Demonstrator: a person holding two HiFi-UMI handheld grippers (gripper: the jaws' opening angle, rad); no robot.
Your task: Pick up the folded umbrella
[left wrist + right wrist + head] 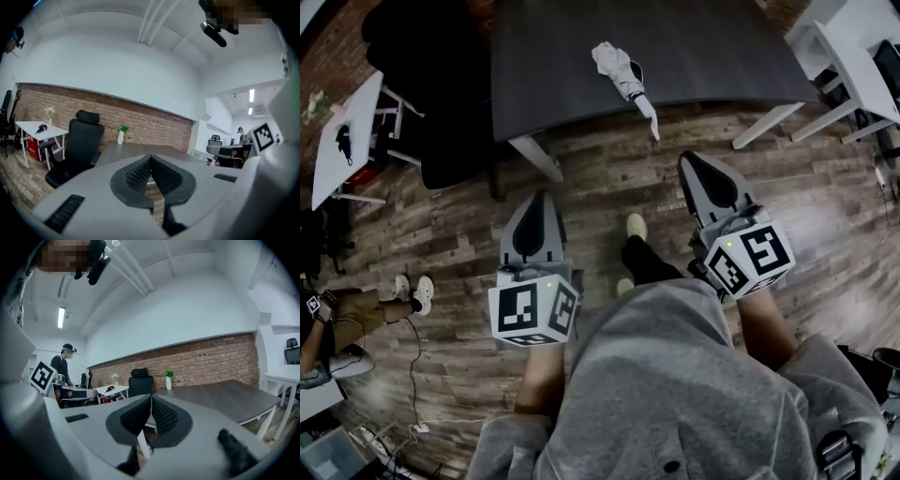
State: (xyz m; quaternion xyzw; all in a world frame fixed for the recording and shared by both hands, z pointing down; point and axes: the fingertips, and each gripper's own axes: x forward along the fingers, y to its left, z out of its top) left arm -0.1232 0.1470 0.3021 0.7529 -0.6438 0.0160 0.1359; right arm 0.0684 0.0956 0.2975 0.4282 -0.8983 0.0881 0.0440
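The person holds both grippers out in front of the body, forearms reaching forward from grey sleeves and side by side. The hands themselves are hidden under the marker cubes. The left gripper (541, 197) points almost level toward the dark table (712, 47). It sits lower in the head view, over the wooden floor (825, 206) short of the table's white leg (539, 159). Its ribbed fingers (137, 176) are pressed together along their whole length, with nothing between them. The right gripper (687, 159) is held at much the same near-level tilt and angles slightly inward. Its tip sits further up the head view than the left one, closer to the table's front edge. Its fingers (165, 417) are also pressed together on nothing. The folded umbrella (622, 70), pale grey-white, lies on the tabletop near the front edge. It is slanted, and its narrow handle end sticks out past the edge over the floor. In the head view it lies between the lines of the two grippers, nearer the right one, and neither gripper touches it. Behind the table a black office chair (77, 150) stands by the brick wall (154, 124), and a small plant in a white vase (121, 133) stands at the table's far end.
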